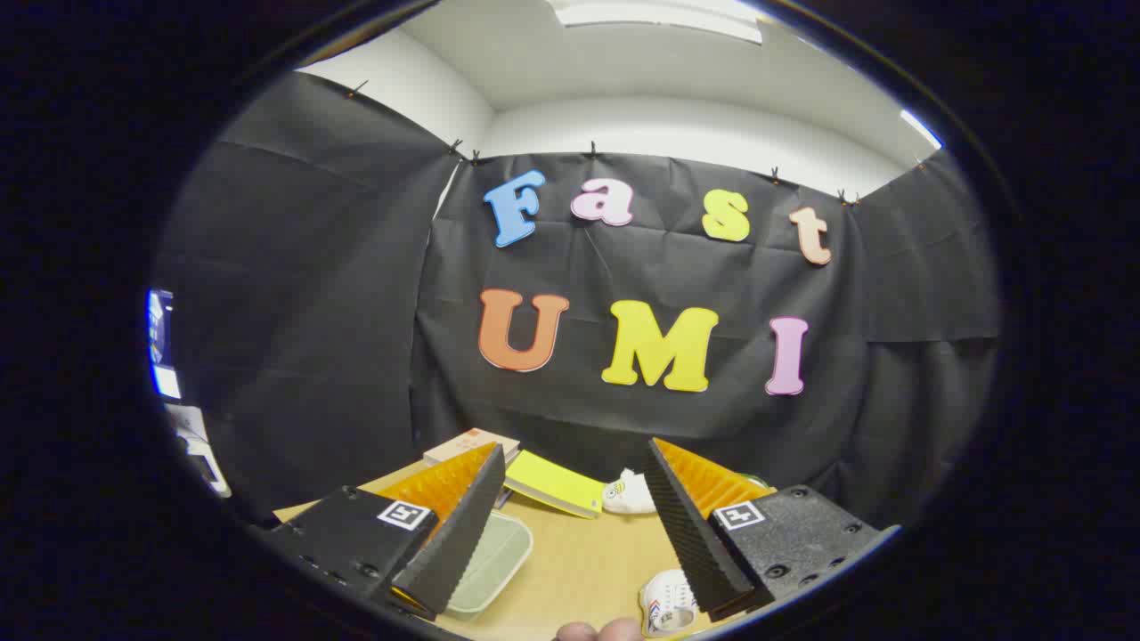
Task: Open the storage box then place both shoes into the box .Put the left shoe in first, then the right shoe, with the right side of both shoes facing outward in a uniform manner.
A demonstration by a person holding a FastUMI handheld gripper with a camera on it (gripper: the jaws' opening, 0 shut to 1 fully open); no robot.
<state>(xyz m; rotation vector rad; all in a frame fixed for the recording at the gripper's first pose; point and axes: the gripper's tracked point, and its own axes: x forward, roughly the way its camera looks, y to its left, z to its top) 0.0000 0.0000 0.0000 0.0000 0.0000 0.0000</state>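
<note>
seemingly toe-out, one shoe (670,605) lies between the open claw (570,507).

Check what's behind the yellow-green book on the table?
Behind the yellow-green book, a tan box lies flat against the black cloth wall. The book and an open jaw cover its near edge. A white shoe sits beside the book.

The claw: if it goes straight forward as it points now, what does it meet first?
The claw is open and holds nothing. Straight ahead between its fingers lies the yellow-green book on the table, probably the first thing met. A white shoe lies just beside it; depth is unclear.
</note>
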